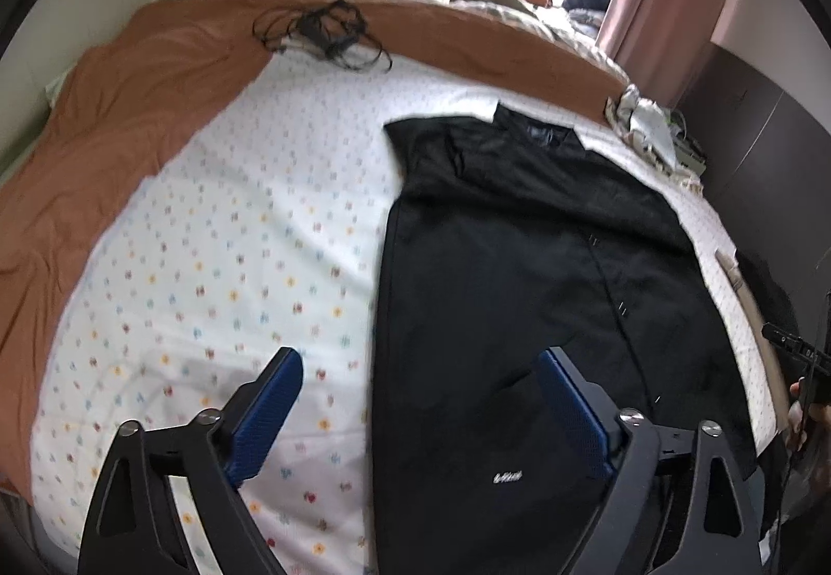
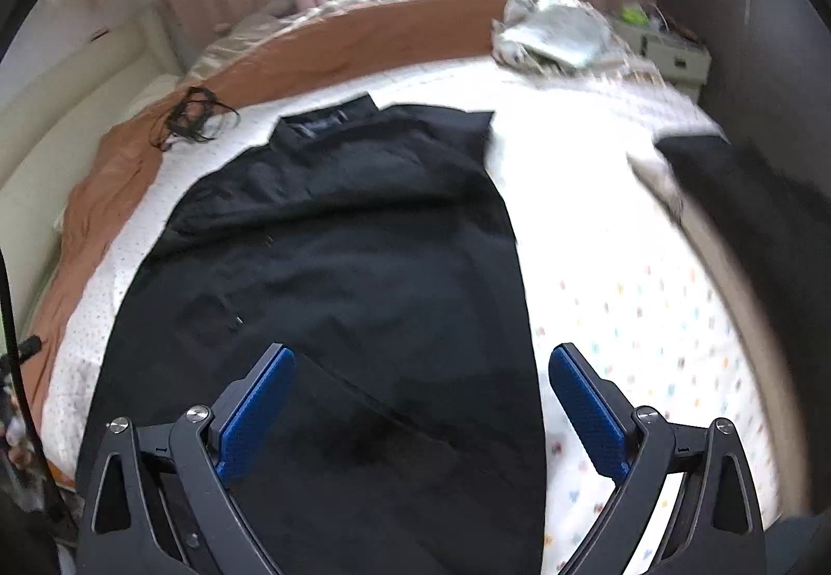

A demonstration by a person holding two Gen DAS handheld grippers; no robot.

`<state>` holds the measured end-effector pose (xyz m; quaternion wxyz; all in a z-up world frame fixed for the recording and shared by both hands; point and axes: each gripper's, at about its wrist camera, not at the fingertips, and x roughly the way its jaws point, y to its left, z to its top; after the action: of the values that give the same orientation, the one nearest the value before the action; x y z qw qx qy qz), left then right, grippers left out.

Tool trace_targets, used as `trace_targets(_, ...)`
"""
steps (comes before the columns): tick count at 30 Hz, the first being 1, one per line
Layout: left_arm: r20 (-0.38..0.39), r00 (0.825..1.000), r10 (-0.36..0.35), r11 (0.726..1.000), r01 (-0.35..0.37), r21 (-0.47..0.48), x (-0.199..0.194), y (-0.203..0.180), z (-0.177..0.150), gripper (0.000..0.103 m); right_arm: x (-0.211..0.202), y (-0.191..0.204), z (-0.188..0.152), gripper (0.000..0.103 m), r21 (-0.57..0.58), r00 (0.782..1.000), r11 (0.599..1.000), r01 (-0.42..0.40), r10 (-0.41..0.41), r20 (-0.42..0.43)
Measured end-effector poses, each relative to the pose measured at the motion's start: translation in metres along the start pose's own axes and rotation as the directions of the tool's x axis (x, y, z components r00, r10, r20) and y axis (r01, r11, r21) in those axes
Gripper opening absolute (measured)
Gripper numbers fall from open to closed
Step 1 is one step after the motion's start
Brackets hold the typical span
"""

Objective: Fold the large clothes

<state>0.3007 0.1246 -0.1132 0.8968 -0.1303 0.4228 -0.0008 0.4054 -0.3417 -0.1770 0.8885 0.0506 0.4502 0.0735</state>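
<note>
On the white spotted bedsheet (image 1: 218, 232), the black collared garment (image 1: 519, 263) lies flat as a long narrow panel, sides apparently already folded in, collar at the far end, hem end toward me. Small white logo (image 1: 506, 476) near the hem on my left side.

Left gripper (image 1: 420, 411): jaws wide apart, nothing between the blue pads, straddling the garment's left long edge, half over sheet. Right gripper (image 2: 420, 406): also wide apart and empty, straddling the right long edge.

My read: next step is the lengthwise fold, hem up toward collar. To do it well I'd pinch both hem corners through all layers, not just the top one, or the tucked sides will spill. Lift both evenly, carry forward level, lay the hem square to the collar.

Outward: orange blanket (image 1: 130, 107) rims the sheet, tangled black cable (image 1: 322, 29) on it, crumpled grey-white cloth pile (image 2: 555, 35) at the far right corner. Both well apart from the garment.
</note>
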Motion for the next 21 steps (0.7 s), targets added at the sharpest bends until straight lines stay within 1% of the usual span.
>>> trace_targets(2, -0.024, 1.000, -0.005, 1.000, 0.005, -0.004, 0.007, 0.004, -0.009, 0.086, 0.007, -0.010, -0.012, 0.097, 0.018, 1.000, 1.000, 0.004, -0.004, -0.018)
trace_targets(3, -0.035, 0.999, -0.006, 1.000, 0.006, -0.006, 0.011, 0.006, -0.013, 0.085, 0.010, -0.014, -0.018, 0.092, 0.025, 1.000, 1.000, 0.005, -0.005, -0.030)
trace_targets(4, -0.052, 0.999, -0.009, 1.000, 0.008, -0.012, 0.015, 0.010, -0.019, 0.084, 0.013, -0.018, -0.025, 0.090, 0.031, 0.999, 1.000, 0.003, -0.002, -0.043)
trace_targets(5, -0.065, 0.998, -0.014, 1.000, 0.012, -0.020, 0.019, 0.013, -0.025, 0.081, 0.015, -0.020, -0.030, 0.086, 0.036, 0.999, 0.999, 0.002, -0.001, -0.054)
trace_targets(9, -0.125, 0.991, -0.046, 0.996, 0.036, -0.081, 0.031, 0.031, -0.046, 0.070, 0.024, -0.037, -0.056, 0.084, 0.063, 0.995, 0.998, 0.009, -0.002, -0.101)
trace_targets(11, -0.154, 0.986, -0.063, 0.992, 0.045, -0.118, 0.036, 0.039, -0.059, 0.062, 0.028, -0.046, -0.069, 0.084, 0.085, 0.992, 0.996, 0.016, -0.005, -0.128)
trace_targets(13, -0.172, 0.982, -0.079, 0.988, 0.055, -0.142, 0.038, 0.045, -0.071, 0.060, 0.029, -0.054, -0.081, 0.082, 0.111, 0.989, 0.994, 0.010, 0.006, -0.145)
trace_targets(15, -0.156, 0.983, -0.101, 0.985, 0.077, -0.152, 0.033, 0.048, -0.081, 0.059, 0.022, -0.058, -0.091, 0.081, 0.111, 0.993, 0.994, -0.009, 0.022, -0.119)
trace_targets(16, -0.155, 0.981, -0.115, 0.983, 0.090, -0.159, 0.030, 0.049, -0.084, 0.059, 0.018, -0.058, -0.095, 0.081, 0.109, 0.992, 0.994, -0.016, 0.029, -0.121)
trace_targets(18, -0.159, 0.974, -0.160, 0.973, 0.129, -0.192, 0.026, 0.053, -0.089, 0.059, 0.014, -0.060, -0.101, 0.081, 0.123, 0.990, 0.991, -0.053, 0.068, -0.121)
trace_targets(21, -0.162, 0.954, -0.253, 0.941, 0.204, -0.269, 0.018, 0.061, -0.100, 0.059, 0.006, -0.065, -0.112, 0.080, 0.165, 0.982, 0.978, -0.130, 0.150, -0.113)
